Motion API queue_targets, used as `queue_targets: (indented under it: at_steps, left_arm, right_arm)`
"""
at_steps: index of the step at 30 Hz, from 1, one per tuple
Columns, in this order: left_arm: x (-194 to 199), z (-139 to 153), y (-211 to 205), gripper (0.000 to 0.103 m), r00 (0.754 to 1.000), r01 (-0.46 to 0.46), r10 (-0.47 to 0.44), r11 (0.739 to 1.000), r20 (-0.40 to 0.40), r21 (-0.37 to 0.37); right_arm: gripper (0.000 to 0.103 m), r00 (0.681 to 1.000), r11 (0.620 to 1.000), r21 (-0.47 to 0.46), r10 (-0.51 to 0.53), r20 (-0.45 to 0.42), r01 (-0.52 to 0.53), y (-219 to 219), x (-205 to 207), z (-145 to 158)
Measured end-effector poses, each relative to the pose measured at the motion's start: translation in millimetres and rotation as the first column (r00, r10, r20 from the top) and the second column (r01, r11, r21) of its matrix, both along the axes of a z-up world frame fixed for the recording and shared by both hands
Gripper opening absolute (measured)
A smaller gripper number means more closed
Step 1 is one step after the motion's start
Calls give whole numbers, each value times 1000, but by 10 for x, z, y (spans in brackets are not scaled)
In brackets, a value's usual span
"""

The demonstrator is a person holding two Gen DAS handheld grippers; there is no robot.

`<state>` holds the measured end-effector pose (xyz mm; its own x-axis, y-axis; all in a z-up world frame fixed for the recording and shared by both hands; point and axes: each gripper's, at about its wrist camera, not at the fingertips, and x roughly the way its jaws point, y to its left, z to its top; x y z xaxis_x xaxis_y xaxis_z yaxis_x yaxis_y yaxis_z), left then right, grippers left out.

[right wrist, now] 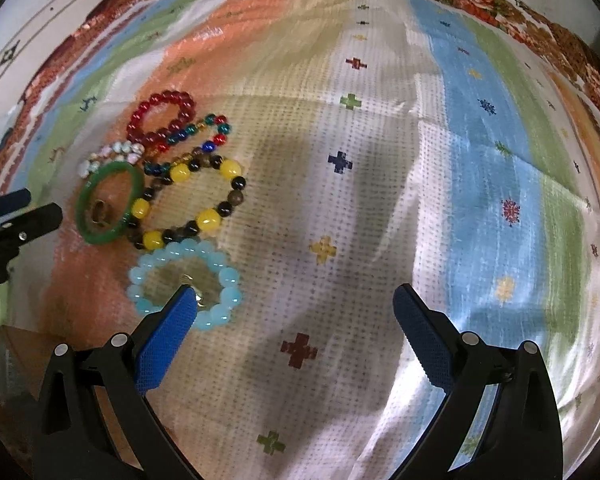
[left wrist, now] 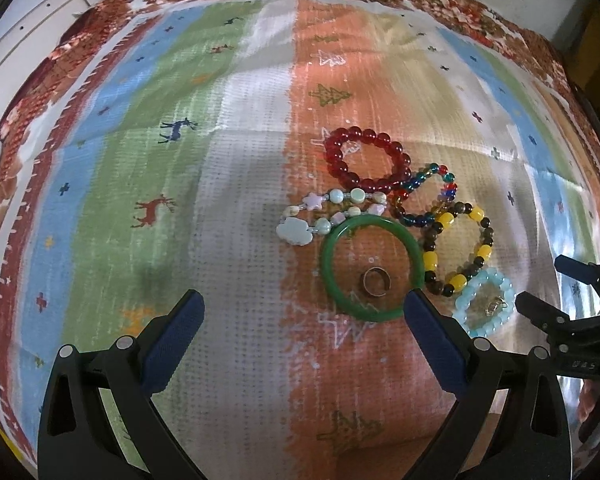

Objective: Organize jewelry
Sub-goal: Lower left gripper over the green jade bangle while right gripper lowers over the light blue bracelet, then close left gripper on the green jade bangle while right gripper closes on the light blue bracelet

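A cluster of jewelry lies on the striped cloth. A green bangle rings a bronze ring. Around it lie a red bead bracelet, a pastel charm bracelet, a multicolour bead bracelet, a yellow-and-dark bead bracelet and a light blue bead bracelet around a small gold ring. My left gripper is open, its right finger at the bangle. My right gripper is open, its left finger over the blue bracelet.
The striped cloth with reindeer and cross motifs covers the surface, over a floral cover. A white cabinet stands at the far left. The right gripper shows at the right edge of the left wrist view.
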<state>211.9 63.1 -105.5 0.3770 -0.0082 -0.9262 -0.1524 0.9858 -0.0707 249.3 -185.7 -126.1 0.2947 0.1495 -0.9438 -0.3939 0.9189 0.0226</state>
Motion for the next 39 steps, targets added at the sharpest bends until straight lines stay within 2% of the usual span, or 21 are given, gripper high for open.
queue_targets:
  at_steps: [15, 28, 30, 32, 36, 39]
  left_arm:
    - [158, -143, 81, 97, 998, -43, 42, 999, -41, -18]
    - [238, -296, 131, 96, 994, -78, 80, 997, -77, 25]
    - [236, -301, 123, 91, 994, -73, 75, 997, -73, 29]
    - [237, -309, 115, 82, 994, -69, 71, 997, -83, 35]
    - [230, -307, 64, 69, 996, -34, 38, 998, -82, 56]
    - [225, -300, 34, 59, 996, -14, 18, 999, -82, 50]
  right_arm:
    - [99, 1000, 999, -41, 13, -6, -13, 99, 133, -143]
    - [99, 1000, 998, -55, 22, 6, -21, 137, 124, -192]
    - [99, 1000, 998, -57, 28, 10, -27, 138, 119, -189]
    - [95, 999, 998, -53, 41, 8, -41, 148, 104, -191]
    - [75, 997, 996, -45, 81, 8, -81, 200, 36, -171]
    - [68, 995, 995, -39, 96, 4, -95, 230, 11, -165]
